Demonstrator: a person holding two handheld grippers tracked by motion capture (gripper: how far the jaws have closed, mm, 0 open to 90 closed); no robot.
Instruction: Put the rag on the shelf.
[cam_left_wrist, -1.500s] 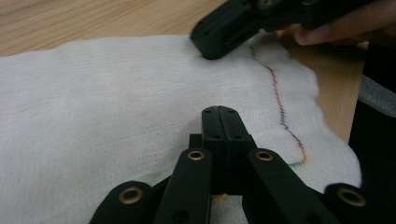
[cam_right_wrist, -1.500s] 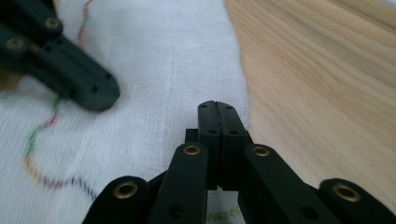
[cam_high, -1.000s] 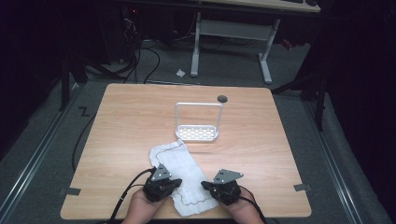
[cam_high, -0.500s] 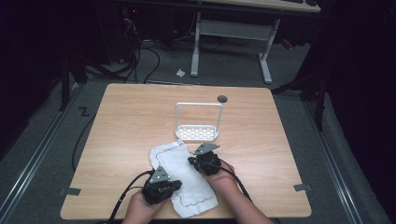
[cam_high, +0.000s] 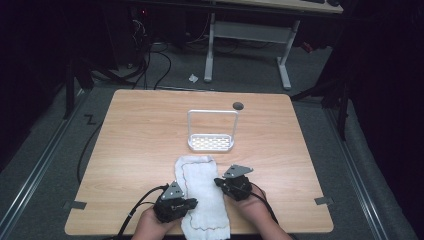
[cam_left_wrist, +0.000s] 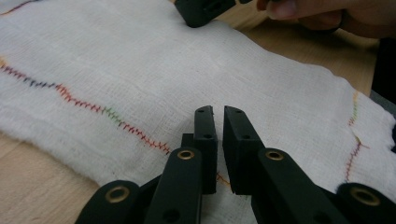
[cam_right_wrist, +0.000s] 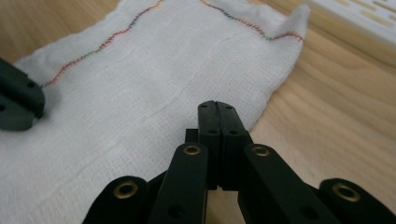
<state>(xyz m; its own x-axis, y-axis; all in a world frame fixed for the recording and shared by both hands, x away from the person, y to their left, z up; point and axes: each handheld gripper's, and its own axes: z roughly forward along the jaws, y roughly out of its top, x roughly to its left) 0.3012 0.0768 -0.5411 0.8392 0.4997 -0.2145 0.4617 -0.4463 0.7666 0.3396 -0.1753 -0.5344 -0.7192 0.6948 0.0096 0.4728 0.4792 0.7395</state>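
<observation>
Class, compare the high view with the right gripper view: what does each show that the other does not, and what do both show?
High view alone: the white rack's upright frame, the dark round spot on the table, the floor cables and the person's hands. Right gripper view alone: the right gripper's jaws pressed shut, and the cloth's weave. Both: the white cloth with coloured stitching, the wooden table, the rack's slotted base, and the left gripper at the cloth's opposite edge.

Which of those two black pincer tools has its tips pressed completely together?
The right gripper: its jaws meet with no gap, above the white cloth's edge. The left gripper shows a narrow slit between its jaws.
</observation>
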